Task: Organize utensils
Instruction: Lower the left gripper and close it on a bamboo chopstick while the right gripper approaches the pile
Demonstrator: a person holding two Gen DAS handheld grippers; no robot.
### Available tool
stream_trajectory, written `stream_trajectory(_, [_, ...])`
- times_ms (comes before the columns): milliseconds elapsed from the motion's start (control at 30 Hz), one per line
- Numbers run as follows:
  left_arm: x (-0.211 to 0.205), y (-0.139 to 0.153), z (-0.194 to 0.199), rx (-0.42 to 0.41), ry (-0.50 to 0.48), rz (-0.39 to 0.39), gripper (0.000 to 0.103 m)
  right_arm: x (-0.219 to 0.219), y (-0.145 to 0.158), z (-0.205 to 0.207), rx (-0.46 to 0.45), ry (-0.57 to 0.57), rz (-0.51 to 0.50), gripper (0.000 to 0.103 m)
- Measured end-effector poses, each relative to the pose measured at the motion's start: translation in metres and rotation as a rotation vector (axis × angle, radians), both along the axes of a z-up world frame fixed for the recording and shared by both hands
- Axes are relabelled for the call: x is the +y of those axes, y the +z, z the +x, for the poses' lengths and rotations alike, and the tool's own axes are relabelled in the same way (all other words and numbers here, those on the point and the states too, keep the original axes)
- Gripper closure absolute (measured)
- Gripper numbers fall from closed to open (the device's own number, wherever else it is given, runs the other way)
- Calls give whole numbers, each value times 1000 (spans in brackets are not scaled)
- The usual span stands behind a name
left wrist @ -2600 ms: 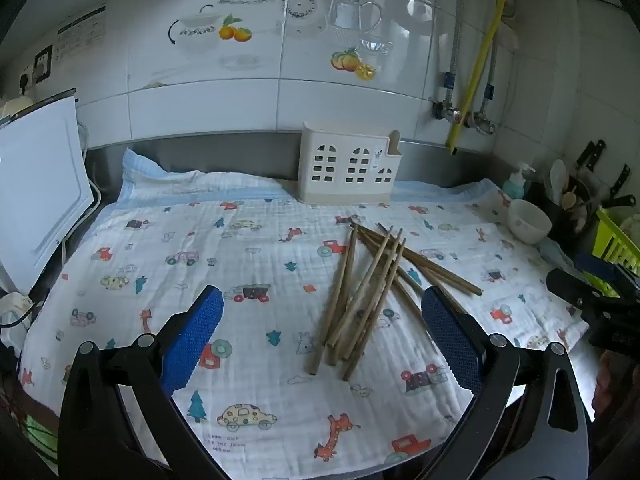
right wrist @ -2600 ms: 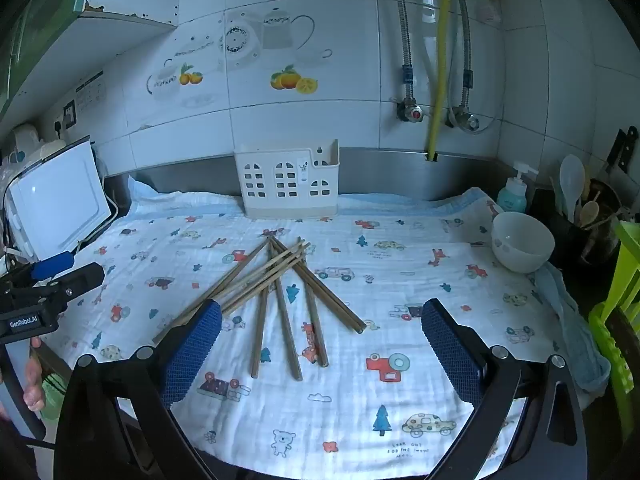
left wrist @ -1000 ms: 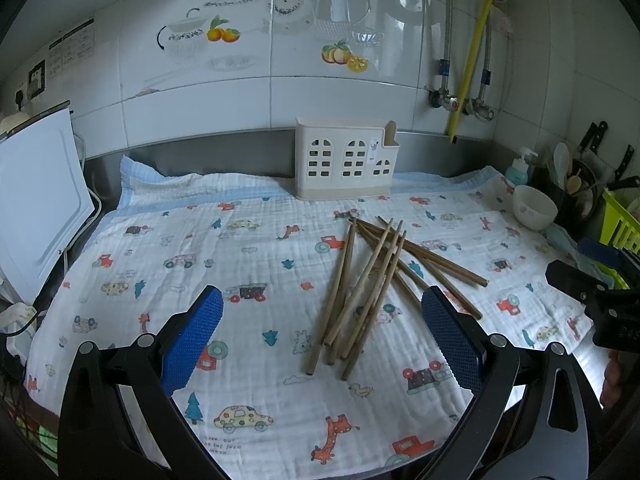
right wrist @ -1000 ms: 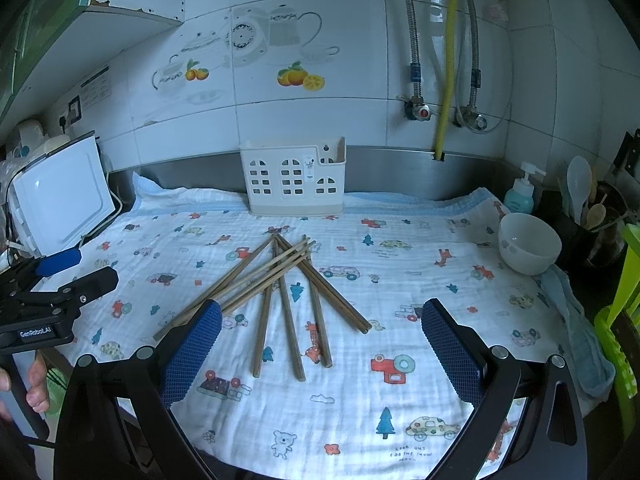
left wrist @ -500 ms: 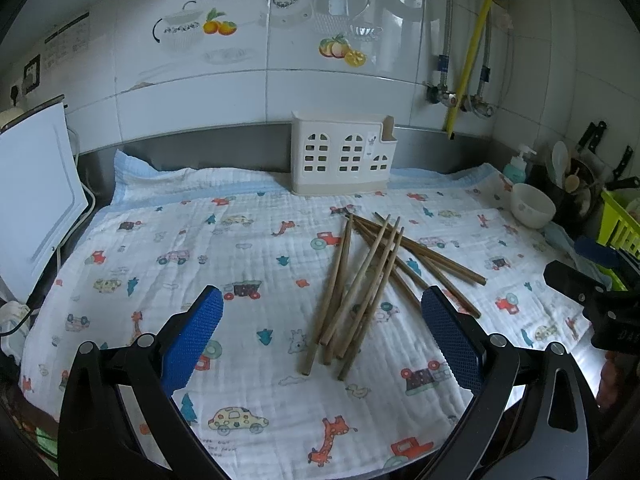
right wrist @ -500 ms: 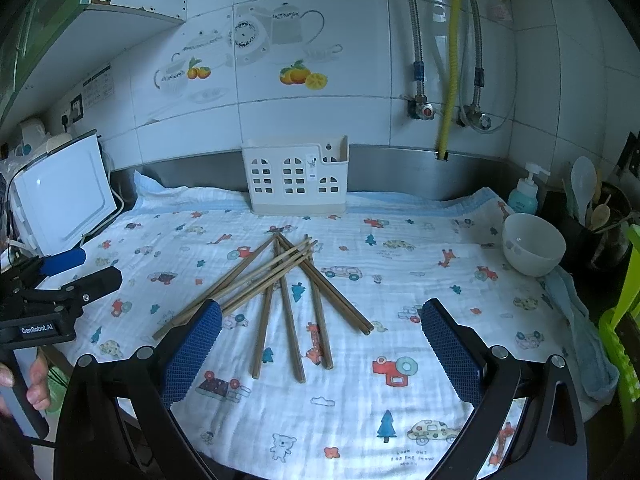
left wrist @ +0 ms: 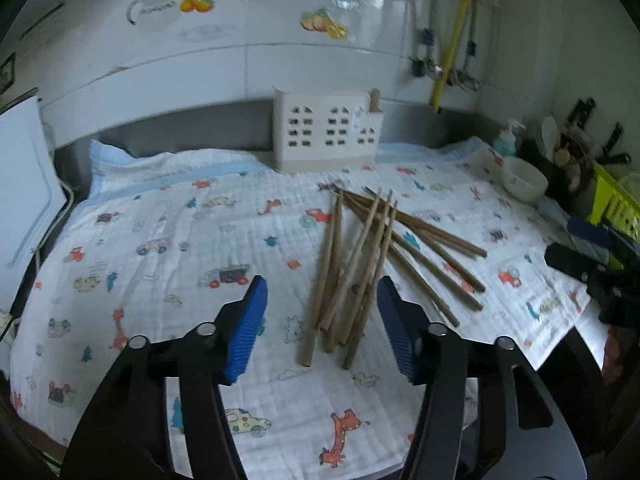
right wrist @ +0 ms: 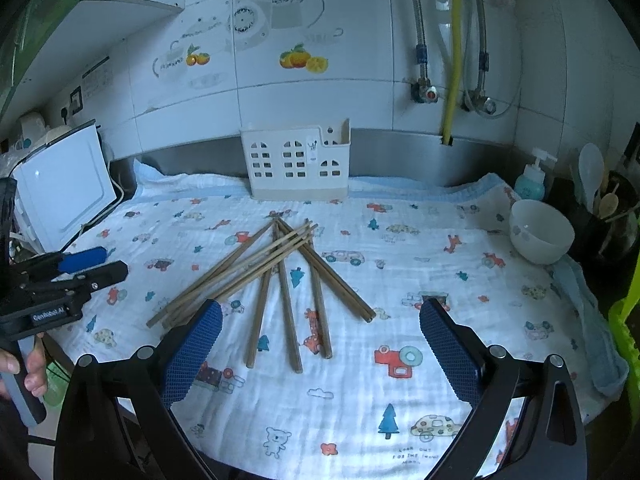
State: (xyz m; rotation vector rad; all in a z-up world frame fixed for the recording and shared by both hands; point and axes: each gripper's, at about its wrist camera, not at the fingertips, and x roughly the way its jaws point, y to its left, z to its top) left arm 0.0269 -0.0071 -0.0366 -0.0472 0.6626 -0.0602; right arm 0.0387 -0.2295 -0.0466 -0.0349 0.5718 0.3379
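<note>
chopsticks [left wrist: 362,264] lie crossed in a loose pile mid-cloth [left wrist: 160,248], holder [left wrist: 326,136] at the back wall. left gripper [left wrist: 320,320] fingers apart, narrowed around near ends; right gripper [right wrist: 320,336] wide apart, empty. best pinch one stick near its end, lift clear.

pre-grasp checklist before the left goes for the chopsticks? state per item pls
1. Left gripper open, nothing held: ok.
2. Right gripper open, nothing held: ok.
3. Chopsticks loose on the cloth, in reach of both: ok.
4. Single stick isolated for a clean pinch: not ok, they cross in a fan.
5. White holder upright at the back wall: ok.
6. Holder compartments free inside: cannot tell, the interior is hidden.
</note>
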Motion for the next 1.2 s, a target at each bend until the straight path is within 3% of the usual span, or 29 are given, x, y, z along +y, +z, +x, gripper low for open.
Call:
stream_trajectory(167, [-8, -20, 15, 49, -90, 25, 65, 0, -8, 9, 30, 17, 5, 20])
stream_trajectory(267, [-9, -28, 24, 62, -134, 41, 67, 0, -12, 14, 44, 19, 8, 21])
stream_trajectory(433, [-11, -38, 36, 88, -223, 56, 82, 1, -19, 24, 65, 22, 10, 24])
stream_trajectory(567, [-13, -48, 44, 115, -253, 89, 82, 3, -26, 32, 85, 30, 13, 27])
stream_trajectory(633, [-10, -52, 48, 130, -262, 83, 89, 4, -28, 35, 93, 33, 12, 27])
stream_trajectory(1200, [-8, -67, 66, 164, -299, 110, 89, 13, -38, 48, 125, 44, 4, 30])
